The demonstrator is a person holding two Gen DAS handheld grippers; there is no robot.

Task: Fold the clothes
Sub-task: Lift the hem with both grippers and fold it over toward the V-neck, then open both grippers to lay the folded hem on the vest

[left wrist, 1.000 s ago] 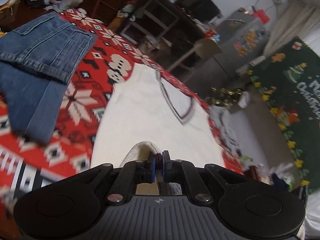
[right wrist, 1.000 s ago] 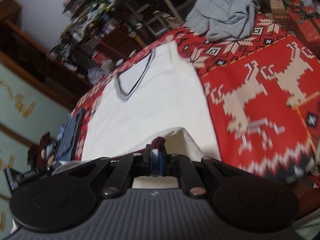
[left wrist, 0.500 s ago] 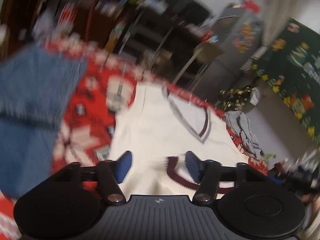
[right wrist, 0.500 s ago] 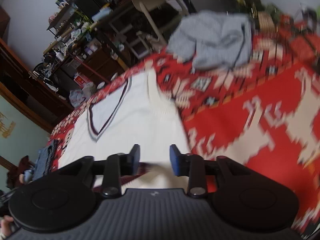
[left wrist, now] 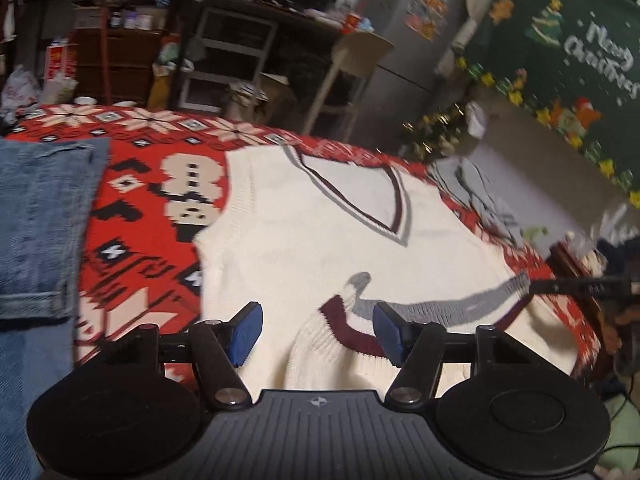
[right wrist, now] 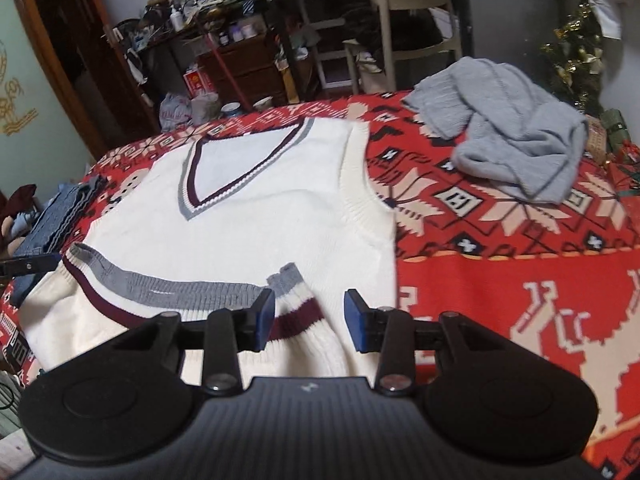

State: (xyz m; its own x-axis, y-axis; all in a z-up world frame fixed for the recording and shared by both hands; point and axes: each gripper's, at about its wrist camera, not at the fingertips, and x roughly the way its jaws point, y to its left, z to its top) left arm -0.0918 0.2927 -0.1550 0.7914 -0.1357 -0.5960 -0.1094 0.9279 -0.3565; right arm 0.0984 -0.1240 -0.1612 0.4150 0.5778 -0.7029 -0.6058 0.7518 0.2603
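A white knit vest with a maroon and grey V-neck lies flat on the red patterned cloth. Its striped bottom hem is folded up over the body. My left gripper hovers over the hem's left corner; its jaws are closing, the corner lies between them and the blue pads do not touch it. My right gripper stands open around the hem's right corner, pads apart from the knit.
Folded blue jeans lie left of the vest. A crumpled grey sweater sits at the far right. A pale chair and cluttered shelves stand beyond the far edge.
Both grippers were shut on the hem's corners a second ago; they have let go and stand open. The hem now rests folded on the vest, and both views have rolled level.
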